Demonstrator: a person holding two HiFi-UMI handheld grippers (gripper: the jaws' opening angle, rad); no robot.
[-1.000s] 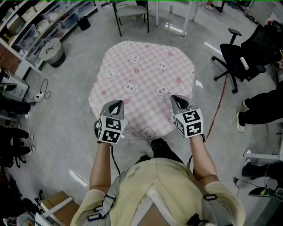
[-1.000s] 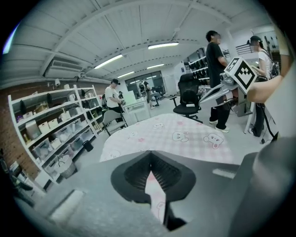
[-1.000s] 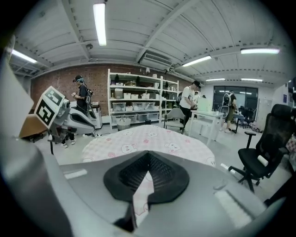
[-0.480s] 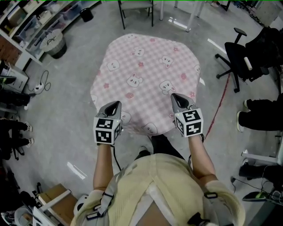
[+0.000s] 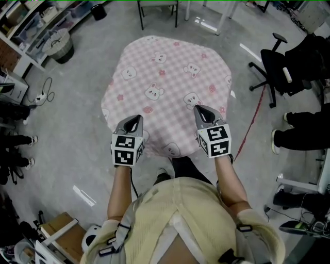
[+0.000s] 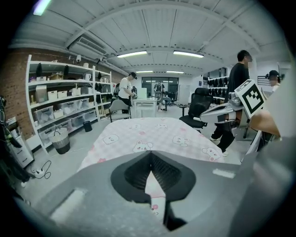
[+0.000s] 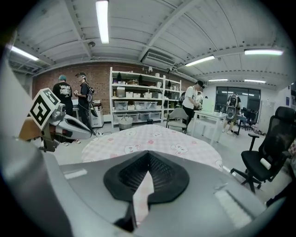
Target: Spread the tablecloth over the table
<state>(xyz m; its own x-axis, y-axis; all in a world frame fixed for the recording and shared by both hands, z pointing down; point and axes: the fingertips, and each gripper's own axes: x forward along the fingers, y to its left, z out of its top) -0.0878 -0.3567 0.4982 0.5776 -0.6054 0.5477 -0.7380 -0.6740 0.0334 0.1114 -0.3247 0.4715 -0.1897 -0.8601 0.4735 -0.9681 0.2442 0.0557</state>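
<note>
1. Clenching the near left edge of the tablecloth (image 5: 165, 77), the left gripper (image 5: 135, 121) had its jaws closed, with a strip of pink fabric pinched between the pads.
2. The right gripper (image 5: 200, 110) was clamped the same way at the near right edge, a pale fold of the cloth caught between its jaws.
3. The tablecloth was pink-checked and printed with animal faces and small flowers. It lay draped over a round bench, covering the whole top and hanging down around the sides.
4. The two grippers were well apart, and the near hem hung between them in front of the person's legs.
5. Each gripper's marker cube faced up toward the head camera, the left cube (image 5: 126, 149) just off the cloth's edge and the right cube (image 5: 214, 141) over its rim.
6. A black office chair (image 5: 276, 64) stood to the right of the bench on the grey floor (image 5: 77, 118), and a red cable (image 5: 252, 124) ran along the floor between them.
7. A round basket (image 5: 58, 44) stood beside the shelving (image 5: 31, 26) at the far left, and a grey chair (image 5: 157, 7) stood beyond the bench's far edge.
8. Several people stood in the background of both gripper views.
</note>
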